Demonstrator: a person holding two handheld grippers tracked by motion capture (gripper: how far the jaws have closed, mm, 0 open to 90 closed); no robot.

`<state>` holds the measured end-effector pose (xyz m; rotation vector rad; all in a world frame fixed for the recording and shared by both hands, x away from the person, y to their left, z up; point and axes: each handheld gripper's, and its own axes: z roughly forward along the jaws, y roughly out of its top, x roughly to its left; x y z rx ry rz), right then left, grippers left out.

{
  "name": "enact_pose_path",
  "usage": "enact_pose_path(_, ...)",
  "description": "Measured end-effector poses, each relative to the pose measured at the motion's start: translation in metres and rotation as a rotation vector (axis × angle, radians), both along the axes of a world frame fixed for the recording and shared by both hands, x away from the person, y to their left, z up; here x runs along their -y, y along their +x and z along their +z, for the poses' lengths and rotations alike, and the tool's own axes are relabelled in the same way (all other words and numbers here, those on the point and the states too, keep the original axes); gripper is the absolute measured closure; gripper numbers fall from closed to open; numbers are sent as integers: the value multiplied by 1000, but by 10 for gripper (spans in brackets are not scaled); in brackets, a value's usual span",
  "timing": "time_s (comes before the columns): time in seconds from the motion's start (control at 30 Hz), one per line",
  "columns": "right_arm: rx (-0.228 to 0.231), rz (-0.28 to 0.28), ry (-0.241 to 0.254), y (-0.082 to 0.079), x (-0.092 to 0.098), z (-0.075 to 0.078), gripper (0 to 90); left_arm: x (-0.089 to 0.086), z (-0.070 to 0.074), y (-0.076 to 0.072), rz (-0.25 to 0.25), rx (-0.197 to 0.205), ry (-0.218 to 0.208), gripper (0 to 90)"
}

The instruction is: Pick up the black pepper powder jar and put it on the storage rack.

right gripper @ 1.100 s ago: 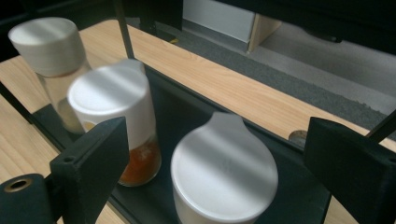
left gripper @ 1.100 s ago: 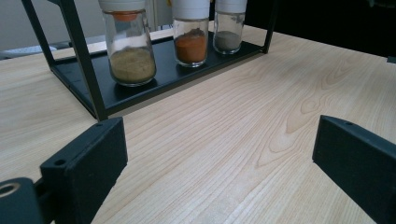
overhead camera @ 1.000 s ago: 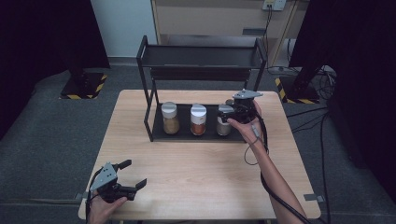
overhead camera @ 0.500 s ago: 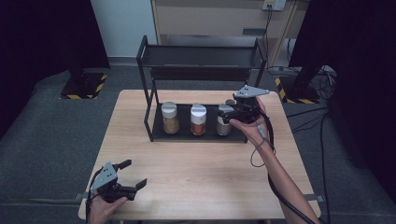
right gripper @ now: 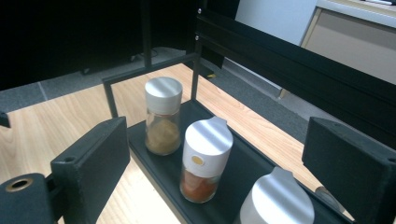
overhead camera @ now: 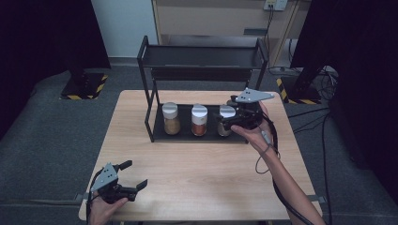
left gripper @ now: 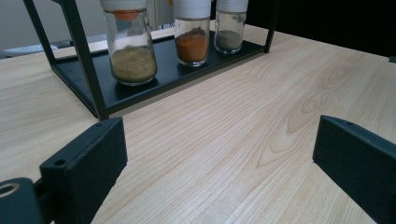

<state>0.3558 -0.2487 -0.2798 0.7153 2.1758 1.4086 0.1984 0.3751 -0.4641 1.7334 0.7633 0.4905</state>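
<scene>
Right gripper (overhead camera: 228,123) at frame centre, jaws wide and empty, beside the grey spice jar (overhead camera: 226,120); left gripper (overhead camera: 133,174) lower left, open, empty.

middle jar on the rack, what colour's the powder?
Orange-red powder in the middle jar, white cap; clearest in the left gripper view.

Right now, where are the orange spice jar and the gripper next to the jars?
orange spice jar (overhead camera: 199,121), high view, on its glass body.
right gripper (overhead camera: 226,123), high view, between its open jaws.

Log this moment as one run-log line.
left gripper: open, idle over table | right gripper: open above grey spice jar | rack: three jars on bottom shelf
</scene>
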Motion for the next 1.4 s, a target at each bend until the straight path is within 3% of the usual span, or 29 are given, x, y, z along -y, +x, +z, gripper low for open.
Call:
enact_pose_path(0.23, -2, 18, 22, -18, 12, -7, 79, 1, 1, 0, 5, -4, 3, 21)
enact_pose_path(0.47, 0, -7, 47, -38, 31, -17, 77, 1, 0, 0, 5, -4, -1, 21)
enact_pose_path(1.4, 10, -81, 40, -96, 70, -48, 71, 1, 0, -1, -3, 0, 6, 21)
